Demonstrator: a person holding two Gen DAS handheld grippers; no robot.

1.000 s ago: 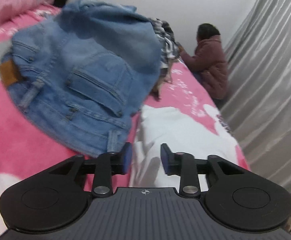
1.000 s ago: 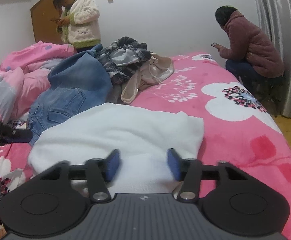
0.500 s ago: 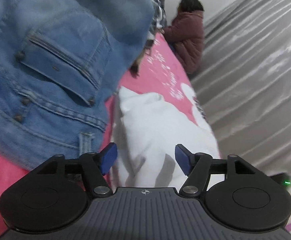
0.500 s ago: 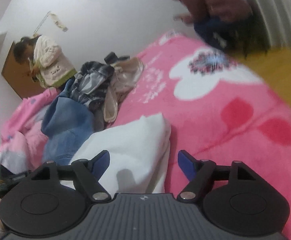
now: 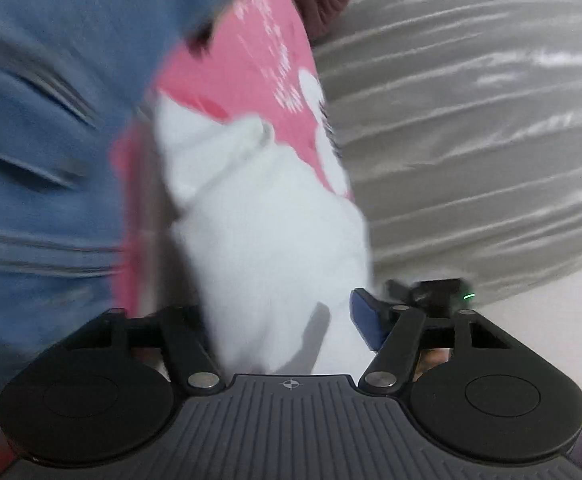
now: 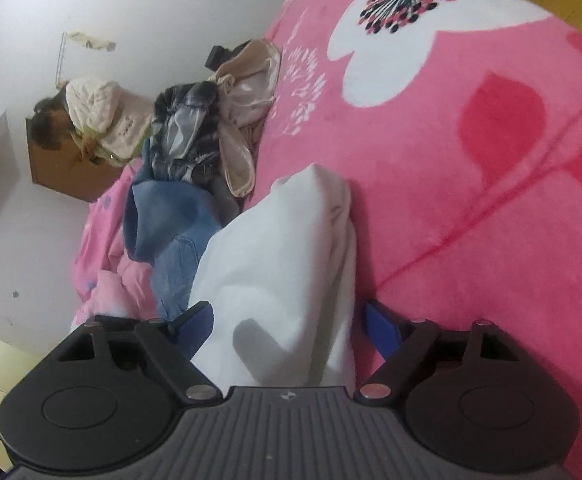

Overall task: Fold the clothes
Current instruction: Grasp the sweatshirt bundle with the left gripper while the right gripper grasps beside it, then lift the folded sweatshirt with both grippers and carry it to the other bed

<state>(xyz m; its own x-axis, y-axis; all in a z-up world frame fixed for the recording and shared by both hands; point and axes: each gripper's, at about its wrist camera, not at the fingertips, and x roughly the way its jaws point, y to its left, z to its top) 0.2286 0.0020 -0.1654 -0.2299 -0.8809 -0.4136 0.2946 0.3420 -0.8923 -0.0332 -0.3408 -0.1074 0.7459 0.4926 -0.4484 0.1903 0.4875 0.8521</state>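
Right wrist view: the right gripper [image 6: 287, 322] reaches low over a bed covered by a pink floral blanket [image 6: 471, 184]. Its jaws are opening, set wide, with a folded white garment [image 6: 283, 256] lying between them; the blue pads stand at either side of the cloth and do not visibly press it. The garment's right edge is a soft doubled fold, and bare blanket stretches broadly beyond it. On the garment's left, blue jeans [image 6: 171, 224] touch it, with a plaid garment [image 6: 187, 128] and a beige one [image 6: 247, 92] heaped further back. A person in a cream jacket [image 6: 107, 116] stands by the white wall [image 6: 151, 4] past the pile.

Left wrist view, blurred: the left gripper [image 5: 287, 320] has its jaws parted around the near end of the same white garment [image 5: 259, 216]. The right blue pad shows just beside the cloth; the left pad is hidden behind it, so I cannot tell whether it touches. Jeans [image 5: 43, 140] fill the left side, right against the gripper. A narrow strip of pink blanket [image 5: 247, 76] separates the jeans from the garment. A grey curtain [image 5: 471, 120] hangs beyond the bed's edge on the right.

Compared with a second ago, both grippers have come closer to the white garment and tilted, so the room looks rolled sideways. Both sets of jaws stand wider than before. The garment now reaches in between the fingers instead of lying ahead of them.
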